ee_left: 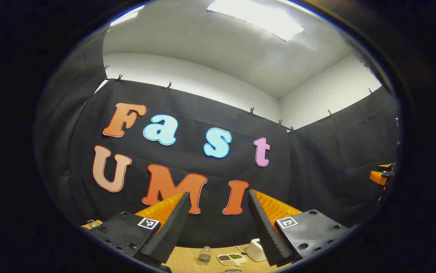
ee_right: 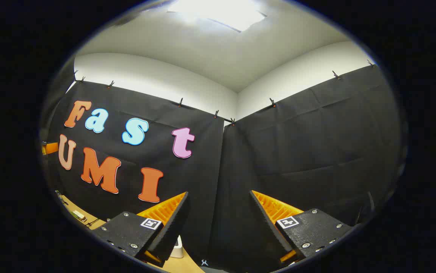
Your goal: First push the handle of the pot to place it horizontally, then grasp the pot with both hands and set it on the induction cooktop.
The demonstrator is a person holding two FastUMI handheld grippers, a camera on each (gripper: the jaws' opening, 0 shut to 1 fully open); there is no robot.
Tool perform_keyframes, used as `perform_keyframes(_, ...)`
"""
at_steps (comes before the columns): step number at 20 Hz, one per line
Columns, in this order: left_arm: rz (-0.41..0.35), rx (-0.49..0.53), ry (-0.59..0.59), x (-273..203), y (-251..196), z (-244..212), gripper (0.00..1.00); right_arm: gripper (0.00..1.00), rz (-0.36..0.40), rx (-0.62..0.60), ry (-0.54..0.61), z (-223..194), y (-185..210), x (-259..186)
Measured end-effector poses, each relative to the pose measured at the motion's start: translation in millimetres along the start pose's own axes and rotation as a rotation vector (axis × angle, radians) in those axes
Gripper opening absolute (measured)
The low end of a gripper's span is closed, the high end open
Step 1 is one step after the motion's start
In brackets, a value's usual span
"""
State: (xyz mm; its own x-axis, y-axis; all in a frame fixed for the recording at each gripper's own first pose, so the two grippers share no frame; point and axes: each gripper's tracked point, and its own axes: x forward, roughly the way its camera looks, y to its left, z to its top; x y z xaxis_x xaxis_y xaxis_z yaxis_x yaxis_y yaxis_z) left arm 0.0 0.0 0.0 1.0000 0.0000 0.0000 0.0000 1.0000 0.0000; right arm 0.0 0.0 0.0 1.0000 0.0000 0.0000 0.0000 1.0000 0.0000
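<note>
My left gripper (ee_left: 218,193) points up at the booth's black wall, well above the wooden table (ee_left: 182,259). It is open, with a wide gap and nothing between its fingers. My right gripper (ee_right: 218,193) is also raised toward the wall corner and open, holding nothing. A thin grey sliver (ee_left: 233,270) shows at the very bottom edge of the left gripper view; I cannot tell what it is.
On the table below the left gripper stand a small water bottle (ee_left: 204,256), a divided dish of beans (ee_left: 232,259) and a white box-like object (ee_left: 256,250). The right gripper view shows a table edge (ee_right: 89,223) with small items and a white object (ee_right: 178,246).
</note>
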Motion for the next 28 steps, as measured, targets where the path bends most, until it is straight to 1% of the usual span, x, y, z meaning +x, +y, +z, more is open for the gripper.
perform_keyframes(1, -0.011, -0.002, 0.009, 0.5, -7.5, -2.5, 0.96, 0.95, 0.001, 0.005, 0.002, -1.4, -2.2, -0.5)
perform_keyframes(2, -0.016, -0.001, 0.016, 1.3, -12.8, -6.2, 0.96, 0.97, 0.007, 0.015, 0.009, -3.7, -3.2, 0.2)
perform_keyframes(3, -0.017, 0.001, 0.021, 2.0, -16.5, -8.2, 0.96, 0.95, 0.013, 0.023, 0.013, -5.4, -4.7, -0.5)
perform_keyframes(4, -0.019, 0.004, 0.022, 2.5, -21.1, -9.3, 0.96, 0.95, 0.021, 0.022, 0.012, -6.8, -4.1, 1.2)
perform_keyframes(5, -0.02, 0.005, 0.023, 2.8, -24.5, -10.2, 0.96, 0.97, 0.02, 0.018, 0.012, -8.1, -5.6, 1.9)
perform_keyframes(6, -0.023, 0.004, 0.025, 4.1, -28.7, -11.3, 0.96, 0.93, 0.021, 0.016, 0.012, -8.8, -7.3, 3.7)
perform_keyframes(8, -0.029, 0.008, 0.027, 4.3, -35.6, -11.7, 0.97, 0.95, 0.02, 0.024, 0.015, -9.1, -11.0, 3.7)
perform_keyframes(15, -0.026, 0.036, 0.013, -1.9, -37.8, -6.1, 0.97, 0.95, 0.033, 0.044, 0.011, -6.5, -8.4, 2.3)
perform_keyframes(24, -0.022, 0.056, 0.047, -4.3, -46.0, -19.5, 0.96, 0.95, 0.026, 0.03, 0.033, -15.3, -15.8, -3.7)
perform_keyframes(25, -0.026, 0.063, 0.051, -3.6, -47.6, -22.7, 0.97, 0.97, 0.027, 0.031, 0.036, -17.0, -16.9, -3.8)
perform_keyframes(26, -0.026, 0.071, 0.062, -3.7, -47.7, -27.4, 0.96, 0.95, 0.029, 0.033, 0.04, -17.9, -16.7, -4.9)
perform_keyframes(27, -0.025, 0.074, 0.082, -3.5, -47.4, -34.4, 0.95, 0.95, 0.029, 0.036, 0.044, -19.3, -17.7, -5.2)
perform_keyframes(28, -0.02, 0.075, 0.101, -3.0, -46.8, -41.8, 0.92, 0.95, 0.028, 0.034, 0.047, -22.1, -20.1, -4.5)
